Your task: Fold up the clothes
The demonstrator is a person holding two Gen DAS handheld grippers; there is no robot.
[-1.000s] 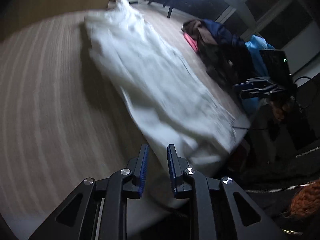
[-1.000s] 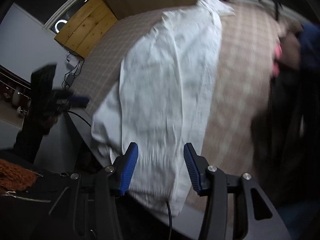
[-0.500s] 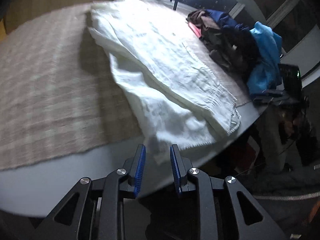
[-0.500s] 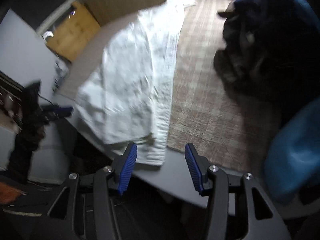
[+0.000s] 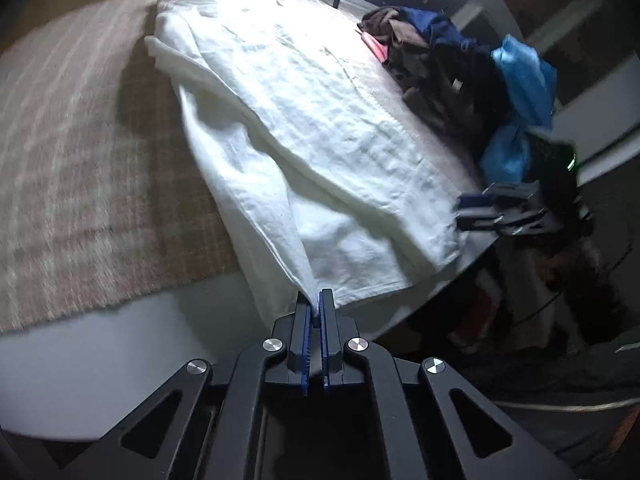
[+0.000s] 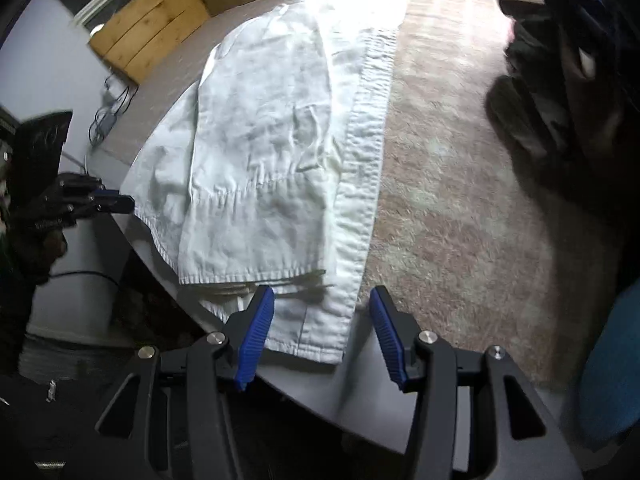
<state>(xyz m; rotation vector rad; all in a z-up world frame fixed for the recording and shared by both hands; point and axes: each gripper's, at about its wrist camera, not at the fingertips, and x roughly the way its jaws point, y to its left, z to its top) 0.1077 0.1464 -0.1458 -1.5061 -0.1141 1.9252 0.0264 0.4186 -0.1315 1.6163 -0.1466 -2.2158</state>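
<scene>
Since half a second back, left gripper (image 5: 315, 304) has clamped the near hem corner of the white garment (image 5: 304, 120) at bottom centre; right gripper (image 6: 322, 312) closing, pads straddling the other corner, not touching. Garment spans table (image 5: 100, 344) toward upper frame; fold-lift likely next.

A beige checked cloth (image 5: 80, 152) is covering a round grey table (image 5: 120, 344). A pale wooden pallet panel (image 6: 148, 28) is leaning against a light wall (image 6: 44, 60). Cables (image 6: 108, 108) are trailing below it. Bright light is falling from above, leaving the edges dim.
</scene>
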